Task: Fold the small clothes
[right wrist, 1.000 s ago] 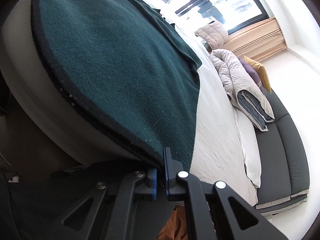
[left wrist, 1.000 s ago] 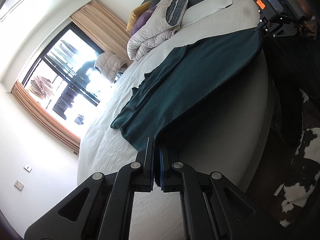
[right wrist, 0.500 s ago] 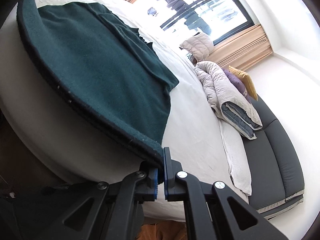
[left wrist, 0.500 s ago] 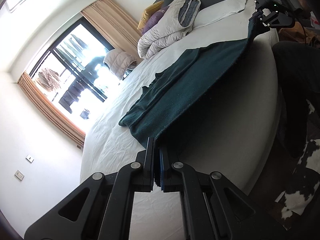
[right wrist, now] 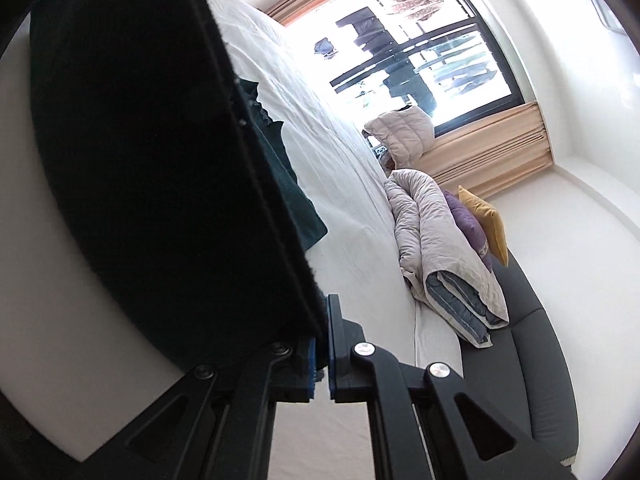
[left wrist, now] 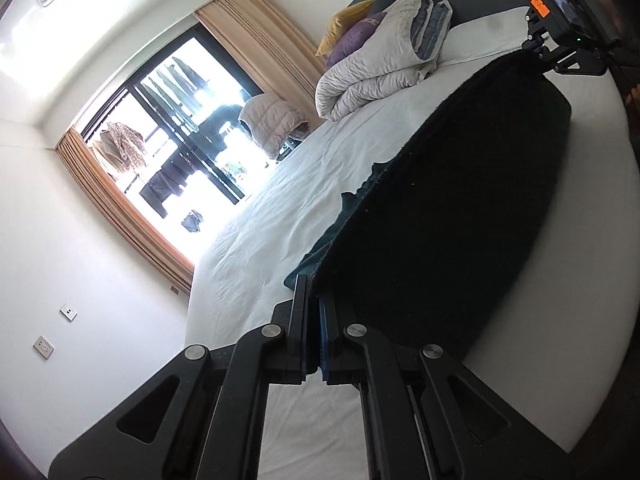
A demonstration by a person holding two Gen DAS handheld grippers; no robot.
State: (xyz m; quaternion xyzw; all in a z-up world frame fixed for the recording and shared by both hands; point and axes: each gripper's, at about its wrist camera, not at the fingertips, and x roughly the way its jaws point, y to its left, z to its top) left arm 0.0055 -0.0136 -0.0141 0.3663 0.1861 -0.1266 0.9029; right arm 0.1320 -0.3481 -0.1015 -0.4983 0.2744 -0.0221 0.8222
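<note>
A dark green fleece garment [left wrist: 452, 224] hangs stretched between my two grippers above the white bed [left wrist: 280, 232]. Its near edge is lifted, so I see its shadowed underside; its far part still lies on the sheet. My left gripper [left wrist: 313, 300] is shut on one corner of the hem. My right gripper [right wrist: 322, 320] is shut on the other corner, and the same garment [right wrist: 160, 160] fills the left of its view. The right gripper also shows in the left wrist view [left wrist: 560, 36], at the far end of the lifted edge.
A folded grey quilt [left wrist: 384, 60] with purple and yellow cushions lies at the head of the bed, against a dark headboard [right wrist: 532, 352]. A padded jacket [left wrist: 272, 124] sits by the big window [left wrist: 180, 128]. The bed's rounded front edge [left wrist: 580, 320] is to the right.
Both grippers have risen, lifting the garment's near edge off the bed edge and carrying it forward over the bed. The cloth now shows its dark underside.
</note>
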